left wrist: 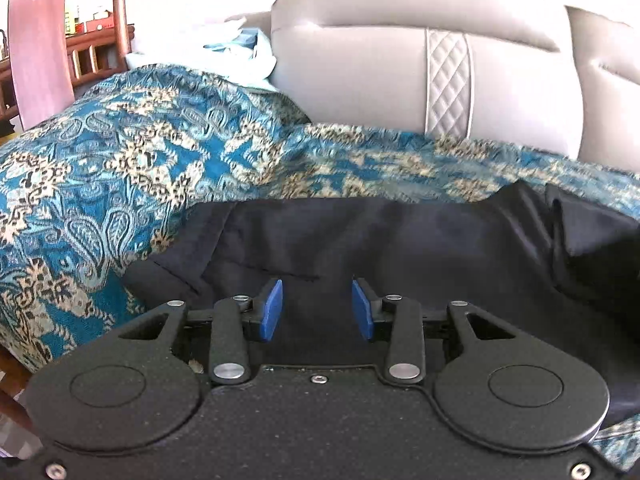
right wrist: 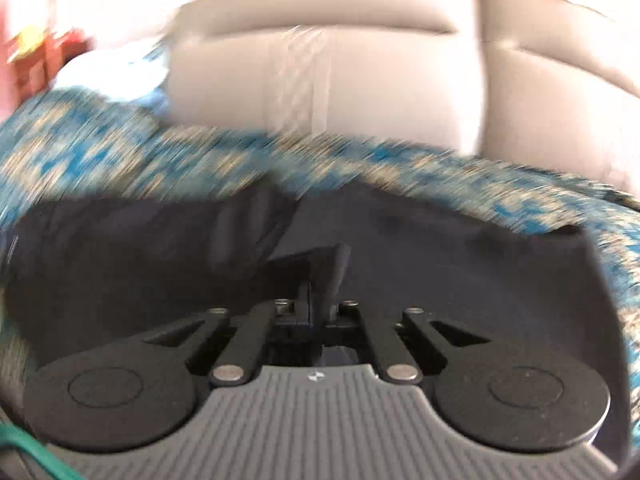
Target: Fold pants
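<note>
The dark navy, thin-fabric pants [left wrist: 400,240] lie spread across the blue-and-cream paisley-patterned bedspread [left wrist: 120,152], rumpled, with a crease running along the near side and a bunched fold off to the right. In the right wrist view the same pants [right wrist: 460,264] fill the middle of the frame, and a peak of cloth stands up right at the fingertips.

Left gripper [left wrist: 318,310]: jaws parted, blue pads [left wrist: 270,312] clearly separated, hovering just over the cloth with nothing between them. Right gripper [right wrist: 320,300]: jaws drawn together, and a tuft of the dark fabric rises from between them, so it looks to have a pinch of the pants in its grasp. That view is heavily smeared, so the right side seems to be on the move.

Behind the bedspread sits a grey padded leather headboard with a quilted stripe [left wrist: 448,80], and pale blue crumpled bedding [left wrist: 240,52] is tucked at its left.

My read: this is a fold in progress, one side gripped and lifting. The next move calls for the left claw to drop and close on a matching edge, so both sides carry over evenly without the cloth sagging or twisting.
</note>
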{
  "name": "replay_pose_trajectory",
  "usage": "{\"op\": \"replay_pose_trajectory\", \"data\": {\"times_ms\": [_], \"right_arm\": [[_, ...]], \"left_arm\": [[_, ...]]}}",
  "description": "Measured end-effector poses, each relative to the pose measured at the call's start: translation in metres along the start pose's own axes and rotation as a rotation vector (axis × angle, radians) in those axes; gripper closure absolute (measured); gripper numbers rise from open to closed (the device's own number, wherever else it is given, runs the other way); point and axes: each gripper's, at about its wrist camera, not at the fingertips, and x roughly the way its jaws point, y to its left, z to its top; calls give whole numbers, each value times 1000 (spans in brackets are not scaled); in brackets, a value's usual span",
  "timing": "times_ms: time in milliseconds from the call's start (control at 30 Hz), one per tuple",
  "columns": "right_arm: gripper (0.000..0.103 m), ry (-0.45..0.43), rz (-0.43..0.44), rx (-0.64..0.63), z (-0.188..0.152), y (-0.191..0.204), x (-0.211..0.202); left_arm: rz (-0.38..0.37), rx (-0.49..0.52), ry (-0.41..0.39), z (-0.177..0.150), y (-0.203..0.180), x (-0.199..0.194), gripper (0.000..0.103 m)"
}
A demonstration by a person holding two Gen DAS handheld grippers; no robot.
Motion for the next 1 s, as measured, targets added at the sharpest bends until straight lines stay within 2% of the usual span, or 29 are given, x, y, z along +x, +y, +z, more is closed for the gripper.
{"op": "replay_pose_trajectory", "data": {"times_ms": [67, 133, 200, 233, 300, 367, 400, 467, 500, 633, 733, 767, 833, 933, 1000], "right_arm": [[97, -63, -53, 83, 27, -11, 3], [98, -125, -77, 112, 45, -13, 4], [98, -156, -72, 73, 52, -4, 10], [97, -138, -59, 34, 51, 4, 16], [90, -36, -5, -80, 38, 23, 31], [61, 30, 8, -193, 11, 42, 41], [57, 32, 5, -234, -1, 47, 41], [57, -24, -28, -311, -21, 57, 32], [53, -40, -36, -330, -26, 59, 27], [47, -42, -6, -263, -27, 46, 14], [47, -19, 32, -231, -28, 39, 12], [70, -8, 43, -221, -27, 37, 13], [92, 15, 52, -177, -22, 29, 13], [92, -2, -17, -49, -2, 7, 16], [92, -66, -126, 88, 19, -15, 18]], "left_arm": [[22, -22, 31, -6, 5, 6, 66], [33, -50, 58, -13, 13, 10, 66], [44, -64, 70, -20, 22, 12, 66], [51, -68, 75, -22, 25, 12, 66], [52, -81, 81, -26, 33, 12, 66], [47, -88, 87, -29, 38, 13, 66], [45, -87, 88, -30, 39, 13, 66], [41, -78, 89, -33, 39, 13, 66], [41, -74, 88, -34, 39, 13, 66], [44, -61, 76, -35, 35, 16, 66], [43, -58, 69, -36, 34, 17, 66], [42, -57, 67, -36, 34, 17, 66], [41, -51, 63, -37, 34, 16, 66], [36, -48, 59, -38, 34, 16, 65], [34, -56, 59, -38, 35, 16, 65]]}}
